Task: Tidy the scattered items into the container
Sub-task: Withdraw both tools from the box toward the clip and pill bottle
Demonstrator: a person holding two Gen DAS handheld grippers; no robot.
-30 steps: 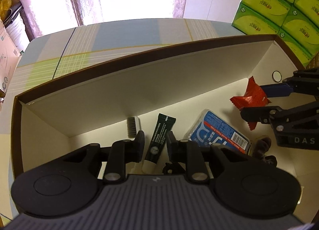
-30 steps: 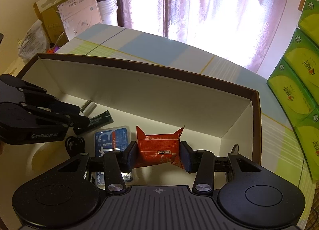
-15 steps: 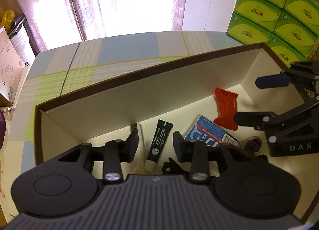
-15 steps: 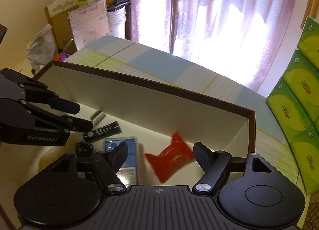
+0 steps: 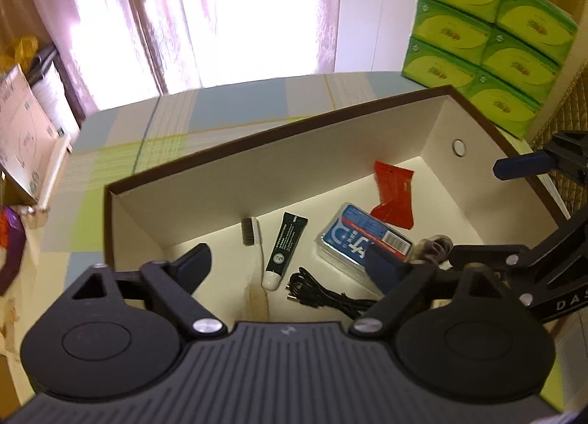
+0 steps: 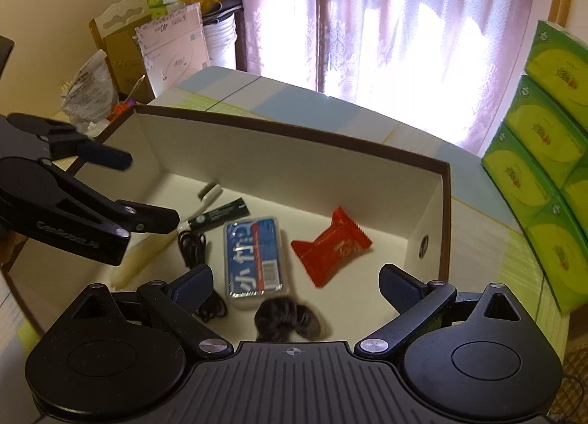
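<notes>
While both grippers hover empty, jaws wide: right gripper (image 6: 296, 279) nearer red crinkled foil snack packet (image 6: 330, 242), lying flat inside brown-rimmed white cardboard box (image 6: 294, 130), just ahead of fingers, long axis diagonal; left gripper (image 5: 290, 262) farther.

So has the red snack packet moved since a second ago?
Yes. The red snack packet has left the right gripper, now open, and lies on the box floor beside the blue card case.
</notes>
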